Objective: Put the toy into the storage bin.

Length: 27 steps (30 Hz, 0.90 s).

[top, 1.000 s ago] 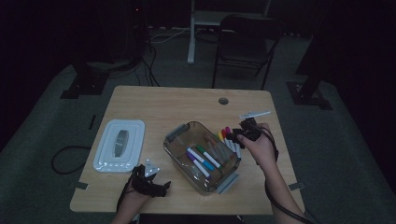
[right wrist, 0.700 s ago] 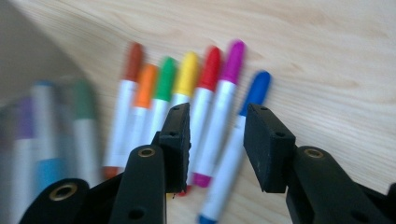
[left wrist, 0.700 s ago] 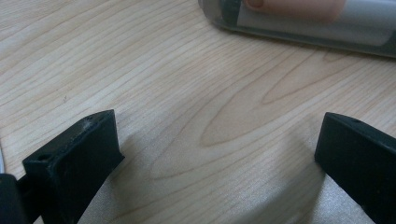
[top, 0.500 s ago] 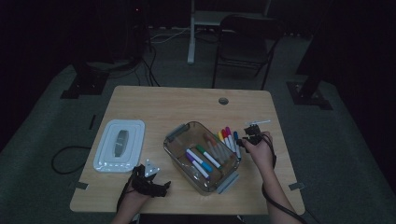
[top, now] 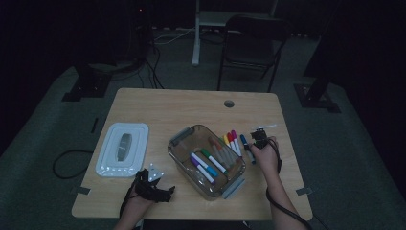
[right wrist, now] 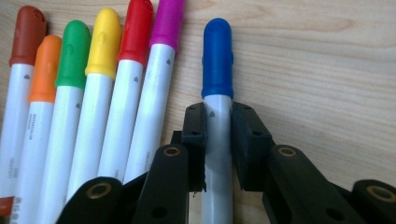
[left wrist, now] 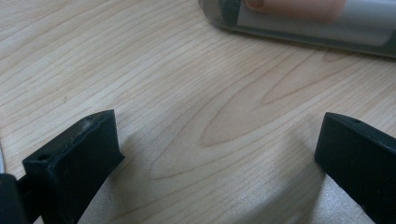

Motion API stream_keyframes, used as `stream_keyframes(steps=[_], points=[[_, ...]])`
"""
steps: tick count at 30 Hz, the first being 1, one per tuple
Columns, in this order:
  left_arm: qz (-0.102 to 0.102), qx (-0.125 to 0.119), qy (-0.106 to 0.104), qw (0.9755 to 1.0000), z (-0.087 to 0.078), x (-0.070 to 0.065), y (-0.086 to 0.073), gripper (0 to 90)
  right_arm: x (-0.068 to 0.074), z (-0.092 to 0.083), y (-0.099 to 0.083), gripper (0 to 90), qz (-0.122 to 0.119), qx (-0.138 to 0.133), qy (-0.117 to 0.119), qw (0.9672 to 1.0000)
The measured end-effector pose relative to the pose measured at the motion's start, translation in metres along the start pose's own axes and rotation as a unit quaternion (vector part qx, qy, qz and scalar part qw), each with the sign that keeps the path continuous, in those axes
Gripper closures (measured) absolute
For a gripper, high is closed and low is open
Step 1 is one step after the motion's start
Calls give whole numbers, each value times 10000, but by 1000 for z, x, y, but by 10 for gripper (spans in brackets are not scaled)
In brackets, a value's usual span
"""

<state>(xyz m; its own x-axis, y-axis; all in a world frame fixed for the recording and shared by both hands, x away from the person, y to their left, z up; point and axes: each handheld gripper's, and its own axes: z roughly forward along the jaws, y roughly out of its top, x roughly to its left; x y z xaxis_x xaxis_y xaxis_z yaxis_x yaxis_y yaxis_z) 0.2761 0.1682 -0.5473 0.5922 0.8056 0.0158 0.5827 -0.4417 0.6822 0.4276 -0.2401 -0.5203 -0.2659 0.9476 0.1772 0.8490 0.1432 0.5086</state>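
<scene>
Now the right hand-held gripper (right wrist: pixel 217 140) has dropped to the bench (top: pixel 167 105) & its jaws have just closed on the blue marker (right wrist: pixel 217 60), lying beside the marker row (right wrist: pixel 93 84). Prob. ready to lift toward the bin (top: pixel 178 138); left hand-held gripper (left wrist: pixel 210 154) sits wide, empty.

A: High view's very dim here. The room behind is nearly black, and just the table (top: pixel 158 103) catches a weak, flat light with hardly any shadows.

B: Much brighter up close. The left gripper view shows sharp wood grain, soft shadow under both jaws, a pale sheen near the bottom edge. The right gripper view is crisp and evenly lit, only the nearest jaw parts slightly soft.
</scene>
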Motion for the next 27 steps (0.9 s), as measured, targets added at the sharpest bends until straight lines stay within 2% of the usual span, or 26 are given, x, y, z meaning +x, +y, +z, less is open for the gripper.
stream_keyframes(steps=[5, 8, 12, 14, 16, 20, 24, 27], points=[[0, 0, 0, 10000, 0, 0, 0, 6, -3, -11, 1, 765, 175, -129, 74, 9997], [1, 1, 0, 10000, 0, 0, 0, 6, -2, -26, 3, 765, 173, -232, 13, 9996], [0, 0, 0, 10000, 0, 0, 0, 6, 3, -49, 8, 765, 109, -460, 62, 9989], [0, 0, 0, 10000, 0, 0, 0, 6, 6, -60, 10, 765, 103, -554, 170, 9983], [-2, -1, 0, 10000, 0, 0, 0, 6, 10, -71, 12, 766, -6, -579, 179, 9982], [0, 0, 1, 10000, 0, 0, 0, 6, 23, -93, 17, 766, -214, -647, 363, 9970], [-5, -7, 3, 10000, 0, 0, 0, 6, 43, -114, 21, 766, -461, -806, 529, 9943], [0, -8, 6, 10000, 0, 0, 0, 6, 57, -125, 25, 765, -618, -914, 764, 9909]])
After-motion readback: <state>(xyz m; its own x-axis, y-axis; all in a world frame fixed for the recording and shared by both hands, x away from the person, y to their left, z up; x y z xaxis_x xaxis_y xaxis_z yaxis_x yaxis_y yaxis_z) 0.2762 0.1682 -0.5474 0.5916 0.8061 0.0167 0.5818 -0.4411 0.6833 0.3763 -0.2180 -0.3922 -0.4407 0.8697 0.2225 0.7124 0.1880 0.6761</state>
